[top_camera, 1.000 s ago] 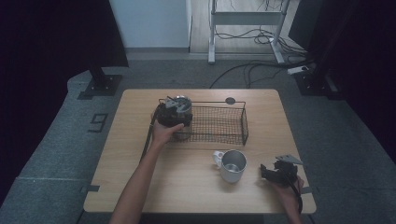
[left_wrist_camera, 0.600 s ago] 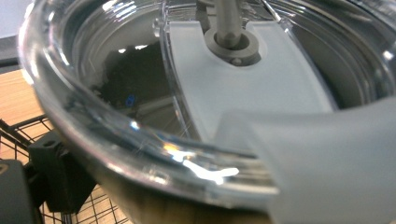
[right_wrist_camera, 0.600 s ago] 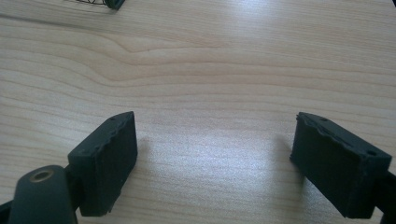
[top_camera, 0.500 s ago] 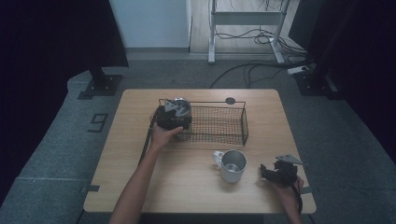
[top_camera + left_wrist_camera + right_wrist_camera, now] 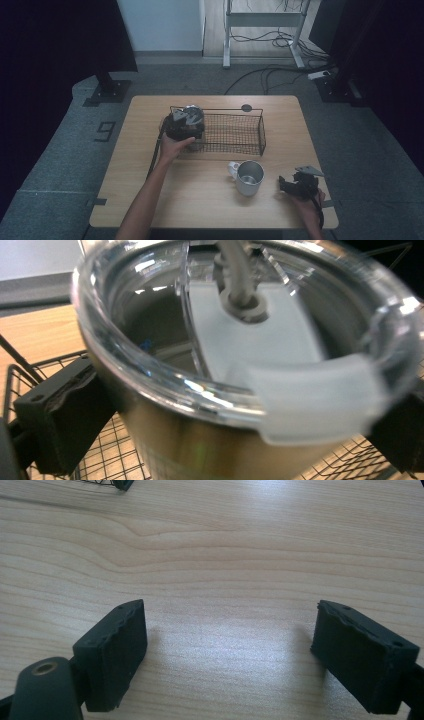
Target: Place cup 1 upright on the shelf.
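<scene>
A steel tumbler (image 5: 200, 440) with a clear lid (image 5: 260, 340) stands inside the left end of the black wire basket (image 5: 235, 132). My left gripper (image 5: 232, 425) has its jaws on either side of the tumbler; they have just been opening, and the pads (image 5: 65, 415) look slightly off its wall. In the high view, the left gripper (image 5: 185, 122) sits over the basket's left end, with the hand behind it. My right gripper (image 5: 245, 655) is open over bare wood, with nothing between its jaws. The high view shows the right gripper (image 5: 295, 184) at the table's front right.
A metal mug (image 5: 248, 176) with its handle to the left stands on the wooden table (image 5: 200, 200), between the basket and the right gripper. A small black disc (image 5: 246, 107) lies behind the basket. The basket's right part holds nothing.
</scene>
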Motion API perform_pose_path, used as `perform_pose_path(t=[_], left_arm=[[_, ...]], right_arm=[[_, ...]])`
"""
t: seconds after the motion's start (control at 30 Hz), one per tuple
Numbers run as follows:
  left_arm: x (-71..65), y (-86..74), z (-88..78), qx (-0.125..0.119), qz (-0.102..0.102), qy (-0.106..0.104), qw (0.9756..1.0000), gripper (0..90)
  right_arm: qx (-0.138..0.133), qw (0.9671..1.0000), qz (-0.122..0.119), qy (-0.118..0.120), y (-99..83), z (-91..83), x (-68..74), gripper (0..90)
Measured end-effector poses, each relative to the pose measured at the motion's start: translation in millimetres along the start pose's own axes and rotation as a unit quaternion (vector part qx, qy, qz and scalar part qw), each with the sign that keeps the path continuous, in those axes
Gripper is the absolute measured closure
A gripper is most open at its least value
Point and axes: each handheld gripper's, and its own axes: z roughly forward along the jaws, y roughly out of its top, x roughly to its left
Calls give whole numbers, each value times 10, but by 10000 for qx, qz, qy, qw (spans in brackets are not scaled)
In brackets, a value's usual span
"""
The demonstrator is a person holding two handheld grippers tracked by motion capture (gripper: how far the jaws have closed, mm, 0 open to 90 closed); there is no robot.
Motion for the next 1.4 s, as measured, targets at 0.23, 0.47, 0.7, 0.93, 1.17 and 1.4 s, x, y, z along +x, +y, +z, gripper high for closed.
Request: perform_pose_path(t=[0.23, 0.47, 0.7, 0.93, 1.17, 1.4], left_arm=[[34, -26, -120, -68, -57, -55, 9999, 0], [78, -102, -243, -122, -92, -155, 9998, 0], [66, -196, -410, -196, -46, -325, 9993, 0], [40, -324, -558, -122, -76, -315, 9994, 7], [33, -536, -736, -139, -165, -503, 9985, 27], [-43, -729, -865, -160, -104, -536, 9984, 50]], right_arm=[[0, 10000, -2, -3, 0, 0, 0, 140], [12, 10000, 2, -3, 1, -2, 1, 140], [8, 10000, 7, -4, 1, -2, 2, 140], [5, 10000, 5, -5, 1, -2, 3, 140], [5, 10000, 5, -7, 1, -2, 3, 140], [5, 10000, 6, -8, 1, -2, 4, 140]])
